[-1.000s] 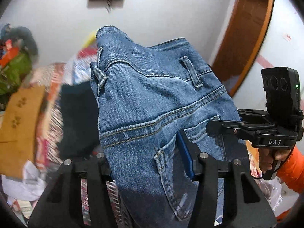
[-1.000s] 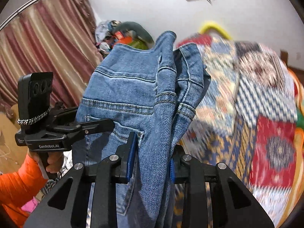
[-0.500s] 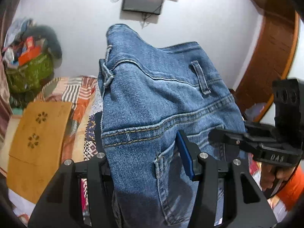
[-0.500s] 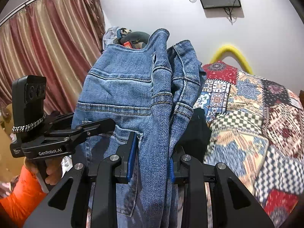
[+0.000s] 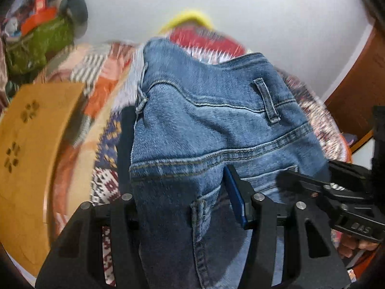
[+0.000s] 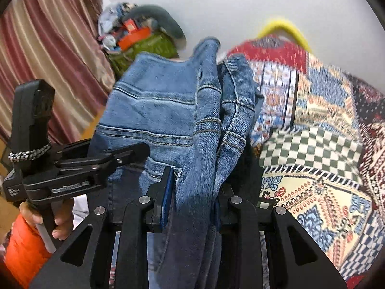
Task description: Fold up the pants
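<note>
Blue denim pants (image 5: 207, 130) hang in the air, held at the waistband by both grippers. In the left wrist view my left gripper (image 5: 182, 207) is shut on the denim near a back pocket; the cloth hides its left finger. My right gripper (image 5: 346, 207) shows at the right edge, gripping the same pants. In the right wrist view my right gripper (image 6: 192, 202) is shut on a bunched fold of the pants (image 6: 168, 110). My left gripper (image 6: 134, 151) reaches in from the left onto the denim.
A bed with a patchwork quilt (image 6: 312, 144) lies below and ahead. A black garment (image 5: 125, 144) lies on it behind the pants. A wooden board (image 5: 31, 144) is at the left. A green bag with clutter (image 6: 144, 45) stands by the wall, next to curtains (image 6: 48, 60).
Both cameras have tilted down toward the bed; the wall screen has left view and the quilt fills more of the frame. Both grips on the pants are unchanged.
</note>
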A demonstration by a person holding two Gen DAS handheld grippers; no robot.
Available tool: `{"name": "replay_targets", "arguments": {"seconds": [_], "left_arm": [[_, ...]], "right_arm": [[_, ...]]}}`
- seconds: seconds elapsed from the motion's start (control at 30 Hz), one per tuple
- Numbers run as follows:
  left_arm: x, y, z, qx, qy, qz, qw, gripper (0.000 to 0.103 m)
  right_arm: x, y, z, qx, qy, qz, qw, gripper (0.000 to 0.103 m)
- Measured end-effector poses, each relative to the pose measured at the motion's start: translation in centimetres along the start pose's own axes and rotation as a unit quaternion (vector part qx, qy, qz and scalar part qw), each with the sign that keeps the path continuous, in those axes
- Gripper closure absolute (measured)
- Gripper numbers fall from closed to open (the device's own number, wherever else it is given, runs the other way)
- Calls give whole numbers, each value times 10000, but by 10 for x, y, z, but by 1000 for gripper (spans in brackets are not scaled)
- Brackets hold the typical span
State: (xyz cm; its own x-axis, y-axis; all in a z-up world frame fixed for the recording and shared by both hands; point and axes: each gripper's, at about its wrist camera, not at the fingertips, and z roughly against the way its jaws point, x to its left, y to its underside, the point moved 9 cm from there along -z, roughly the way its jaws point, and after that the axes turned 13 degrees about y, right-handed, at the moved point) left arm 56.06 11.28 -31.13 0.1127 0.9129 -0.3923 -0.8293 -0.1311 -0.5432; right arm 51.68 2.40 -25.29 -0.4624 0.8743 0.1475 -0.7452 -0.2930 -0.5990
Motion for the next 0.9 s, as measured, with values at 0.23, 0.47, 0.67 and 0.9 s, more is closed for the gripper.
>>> {"name": "replay_targets", "arguments": {"seconds": [0.23, 0.47, 0.67, 0.9], "left_arm": [[10, 22, -11, 98, -494, 49, 9987, 43], [-16, 26, 54, -193, -958, -414, 9944, 43], [-70, 22, 136, -868, -819, -683, 9905, 43], [-158, 38, 248, -1803, -865, -1346, 9705, 43]], "right_arm": [[-14, 21, -12, 171, 430, 126, 9989, 73], [-17, 22, 42, -187, 476, 193, 9985, 72], [-8, 16, 117, -769, 427, 148, 9960, 72], [15, 17, 223, -1635, 421, 214, 9854, 72]]}}
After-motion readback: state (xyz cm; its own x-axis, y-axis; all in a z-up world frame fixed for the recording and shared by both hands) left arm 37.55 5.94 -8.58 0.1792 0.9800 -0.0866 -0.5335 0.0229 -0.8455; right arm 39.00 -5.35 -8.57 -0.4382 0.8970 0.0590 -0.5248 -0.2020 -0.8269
